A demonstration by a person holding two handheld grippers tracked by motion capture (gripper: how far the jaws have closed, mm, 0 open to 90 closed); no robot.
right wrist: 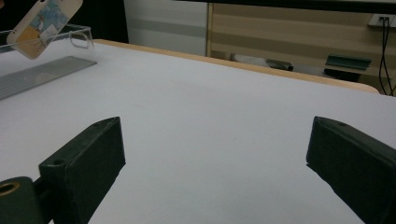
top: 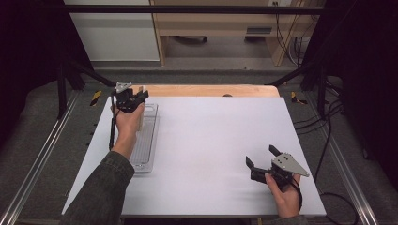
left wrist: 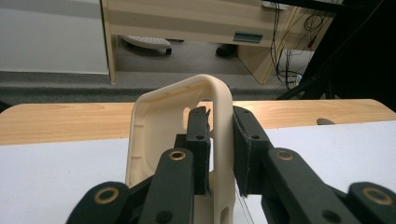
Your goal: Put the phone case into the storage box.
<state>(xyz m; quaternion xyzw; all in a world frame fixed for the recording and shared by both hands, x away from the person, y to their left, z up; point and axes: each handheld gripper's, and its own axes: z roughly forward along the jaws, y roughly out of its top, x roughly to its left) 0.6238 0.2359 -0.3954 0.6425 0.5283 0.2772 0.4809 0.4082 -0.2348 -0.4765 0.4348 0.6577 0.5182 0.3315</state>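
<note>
Left gripper (left wrist: 218, 149) clamps the rim of a cream phone case (left wrist: 163, 121), jaws nearly together on its edge, held tilted above the far end of the clear plastic tray (top: 149, 140) at far left. Case's lower part is cut off; its printed back (right wrist: 44, 21) is partly out of frame. Right gripper (top: 264, 161) rests near right on the white table (top: 211, 140), jaws wide, holding nothing.

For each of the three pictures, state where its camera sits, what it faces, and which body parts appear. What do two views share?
High view: above the table, looking down; forearms, left gripper, right gripper.
Left gripper view: on that gripper, facing the cream plastic phone case between its jaws.
Right gripper view: low, across the white table; own open jaws.
Shared: the clear plastic tray.
</note>
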